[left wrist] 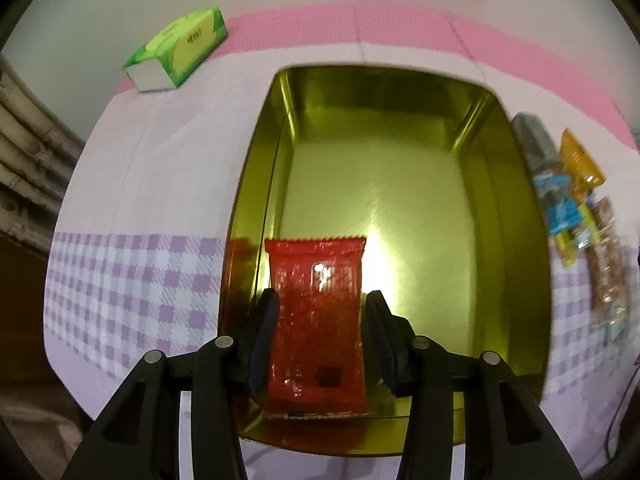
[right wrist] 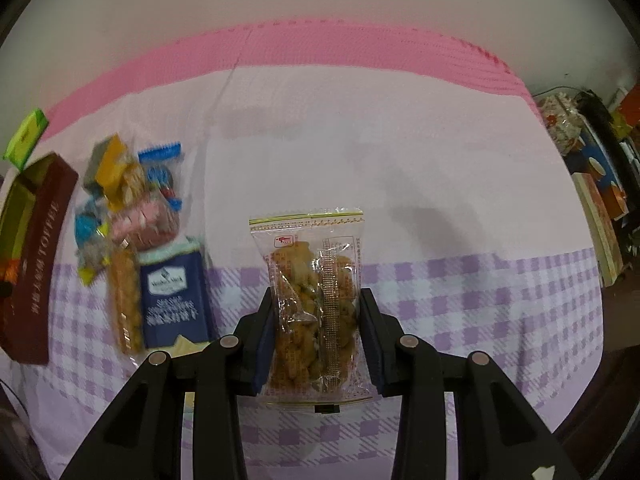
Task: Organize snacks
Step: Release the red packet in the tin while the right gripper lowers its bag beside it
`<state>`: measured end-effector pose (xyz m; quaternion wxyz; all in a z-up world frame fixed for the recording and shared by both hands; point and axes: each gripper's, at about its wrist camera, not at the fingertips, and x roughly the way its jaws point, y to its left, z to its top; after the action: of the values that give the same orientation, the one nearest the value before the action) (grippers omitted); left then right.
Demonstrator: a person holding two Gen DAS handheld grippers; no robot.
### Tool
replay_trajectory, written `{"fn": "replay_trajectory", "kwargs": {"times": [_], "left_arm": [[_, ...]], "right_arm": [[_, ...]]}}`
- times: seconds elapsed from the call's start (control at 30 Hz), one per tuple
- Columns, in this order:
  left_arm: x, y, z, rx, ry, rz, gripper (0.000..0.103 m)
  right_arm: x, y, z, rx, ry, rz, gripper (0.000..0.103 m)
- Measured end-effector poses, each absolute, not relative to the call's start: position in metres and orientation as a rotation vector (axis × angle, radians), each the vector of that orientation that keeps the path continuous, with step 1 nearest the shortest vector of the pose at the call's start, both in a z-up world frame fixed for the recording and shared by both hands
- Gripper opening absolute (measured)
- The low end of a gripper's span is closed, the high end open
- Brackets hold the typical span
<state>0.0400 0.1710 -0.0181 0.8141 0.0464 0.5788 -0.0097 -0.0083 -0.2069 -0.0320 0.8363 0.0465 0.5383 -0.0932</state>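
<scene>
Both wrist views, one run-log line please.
left gripper: holds red snack packet over gold tin | right gripper: holds clear cracker packet

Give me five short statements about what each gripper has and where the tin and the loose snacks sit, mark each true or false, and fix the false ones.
1. The left gripper has a red packet between its fingers, over the gold tin. True.
2. The tin is full of snacks. False: apart from the red packet over it, its gold inside is bare.
3. The right gripper grips a clear bag of fried snacks. True.
4. The green tissue pack lies inside the tin. False: it lies on the cloth, beyond the tin.
5. The pile of loose snacks includes a blue packet. True.
</scene>
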Motion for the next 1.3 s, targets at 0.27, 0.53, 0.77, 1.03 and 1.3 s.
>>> {"fn": "replay_trajectory", "kwargs": {"times": [0.27,0.53,0.77,1.03,1.3], "left_arm": [[0.026,0.188,0.015,-0.021,1.121,0.008,0.054],[0.012,0.222,0.027,-0.071,1.018,0.15,0.06],[0.006,0.251,0.022,-0.155,1.027,0.2,0.064],[0.003,0.268,0.023,-0.24,1.02,0.221,0.064],[0.004,0.274,0.018,-0.285,1.04,0.225,0.065]], "right_arm": [[0.004,-0.154,0.007,0.124,1.063,-0.054,0.036],[0.022,-0.047,0.026,0.103,1.042,0.192,0.036],[0.032,0.027,0.017,0.125,1.089,0.339,0.036],[0.04,0.079,-0.011,0.092,1.155,0.366,0.036],[0.045,0.097,-0.038,0.063,1.204,0.34,0.036]]}}
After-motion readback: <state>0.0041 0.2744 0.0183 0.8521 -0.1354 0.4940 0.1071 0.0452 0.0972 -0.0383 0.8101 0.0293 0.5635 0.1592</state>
